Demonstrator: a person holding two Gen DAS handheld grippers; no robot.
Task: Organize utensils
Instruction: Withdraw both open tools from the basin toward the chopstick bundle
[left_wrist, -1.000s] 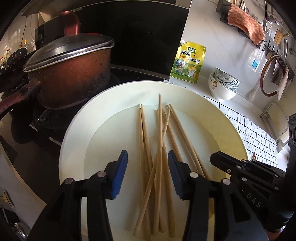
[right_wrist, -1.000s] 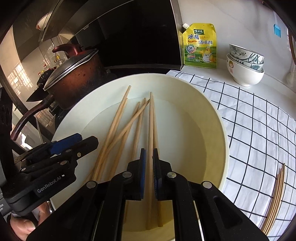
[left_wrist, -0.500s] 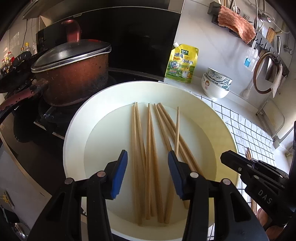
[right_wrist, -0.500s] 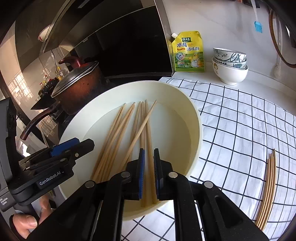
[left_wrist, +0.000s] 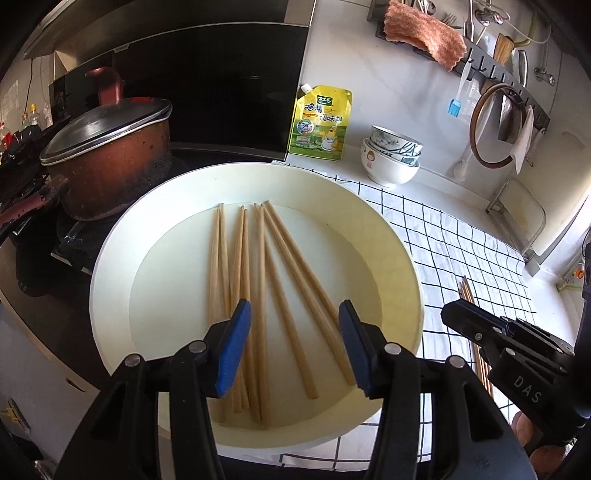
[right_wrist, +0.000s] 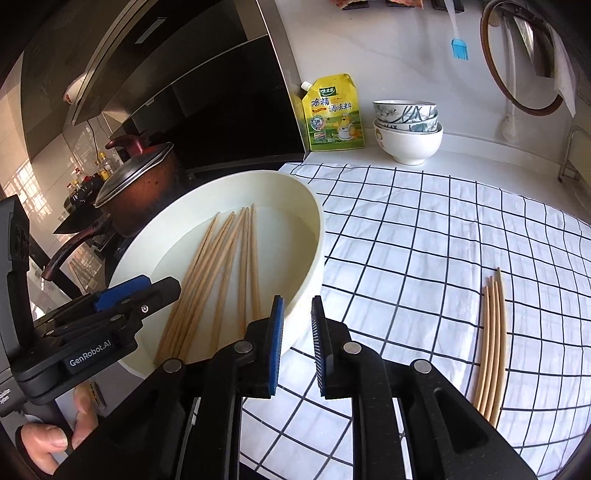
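While both claws hover empty, the left gripper fills the lower centre of its own view with its blue-padded jaws spread wide above the round cream-white plastic basin. Inside the basin lies a loose fan of light brown wooden chopsticks, their thin tips pointing toward the upper part of the frame and their thick ends near the lower rim. None of them sits between the pads; the jaws pinch nothing.

From the right wrist view, the right gripper occupies the lower centre, its jaws parted by a narrow gap and gripping nothing. It hangs over the basin's near right rim, where the basin meets the white cloth with a black grid pattern. At the right edge of that frame a second small bundle of pale wooden chopsticks lies flat on the cloth, well apart from the basin. The left gripper shows at the lower left of this view, with the person's fingers wrapped round its handle.

Behind the basin, in the upper left of the left wrist frame, stands a dark reddish-brown cooking pot with a metal lid on the stove. Toward the upper centre a yellow and green seasoning pouch leans against the white wall, and just to its right sits a stack of white patterned ceramic bowls. An orange dishcloth drapes over the wall rack at the top right.
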